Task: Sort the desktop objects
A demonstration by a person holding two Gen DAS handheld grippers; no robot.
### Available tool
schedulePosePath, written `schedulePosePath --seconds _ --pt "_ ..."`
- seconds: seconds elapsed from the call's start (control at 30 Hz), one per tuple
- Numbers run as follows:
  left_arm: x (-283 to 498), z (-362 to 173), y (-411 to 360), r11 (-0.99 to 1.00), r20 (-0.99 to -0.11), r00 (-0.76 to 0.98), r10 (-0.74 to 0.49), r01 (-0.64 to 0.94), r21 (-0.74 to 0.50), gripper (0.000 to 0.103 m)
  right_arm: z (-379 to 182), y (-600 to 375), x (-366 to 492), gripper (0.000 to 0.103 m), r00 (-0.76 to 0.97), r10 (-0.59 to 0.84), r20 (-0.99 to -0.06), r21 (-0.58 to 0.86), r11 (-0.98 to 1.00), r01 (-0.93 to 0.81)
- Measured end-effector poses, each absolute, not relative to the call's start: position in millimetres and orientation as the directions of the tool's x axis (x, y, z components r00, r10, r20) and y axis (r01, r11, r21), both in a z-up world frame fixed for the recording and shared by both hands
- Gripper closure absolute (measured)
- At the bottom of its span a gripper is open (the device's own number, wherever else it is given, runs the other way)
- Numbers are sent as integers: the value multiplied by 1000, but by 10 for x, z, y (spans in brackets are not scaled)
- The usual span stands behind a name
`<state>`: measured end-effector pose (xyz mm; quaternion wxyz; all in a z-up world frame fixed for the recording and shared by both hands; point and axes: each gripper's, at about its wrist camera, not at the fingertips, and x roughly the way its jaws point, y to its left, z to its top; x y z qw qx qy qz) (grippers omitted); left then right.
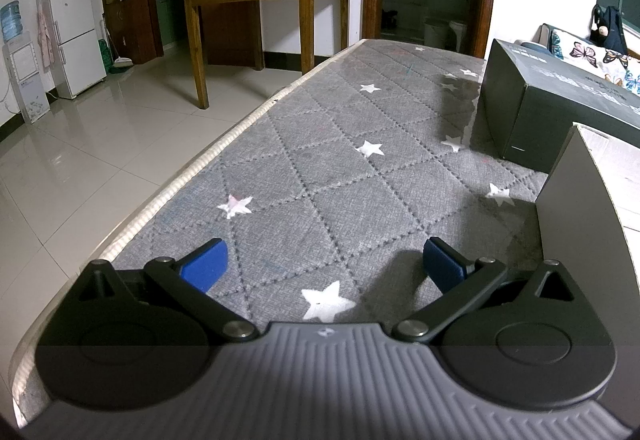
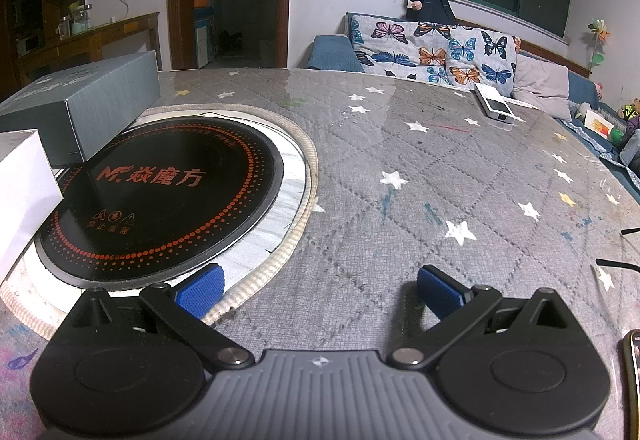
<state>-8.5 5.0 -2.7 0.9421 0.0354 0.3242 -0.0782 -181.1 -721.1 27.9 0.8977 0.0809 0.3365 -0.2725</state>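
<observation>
My left gripper (image 1: 322, 264) hovers open over the grey star-patterned table cover (image 1: 320, 160), nothing between its blue pads. A dark grey box (image 1: 532, 108) lies ahead to its right, and a pale box (image 1: 592, 216) stands close beside its right finger. My right gripper (image 2: 318, 290) is open too and holds nothing. The same dark grey box (image 2: 84, 100) and the white box (image 2: 20, 192) sit at the far left in the right wrist view. A small white device (image 2: 494, 105) lies far across the table. A phone's edge (image 2: 632, 380) shows at the lower right.
A round black induction plate (image 2: 160, 196) is set into the table under the right gripper's left finger. Thin black cables (image 2: 618, 264) lie at the right edge. A sofa with butterfly cushions (image 2: 432, 48) runs behind the table. The table's left edge (image 1: 200, 160) drops to a tiled floor.
</observation>
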Motion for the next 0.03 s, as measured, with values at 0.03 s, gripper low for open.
schedulePosePath --seconds 0.03 --pt "-85 -27 50 985 -616 778 -125 170 16 0 279 -7211 -1811 0 625 -435 -648 -38 838 544"
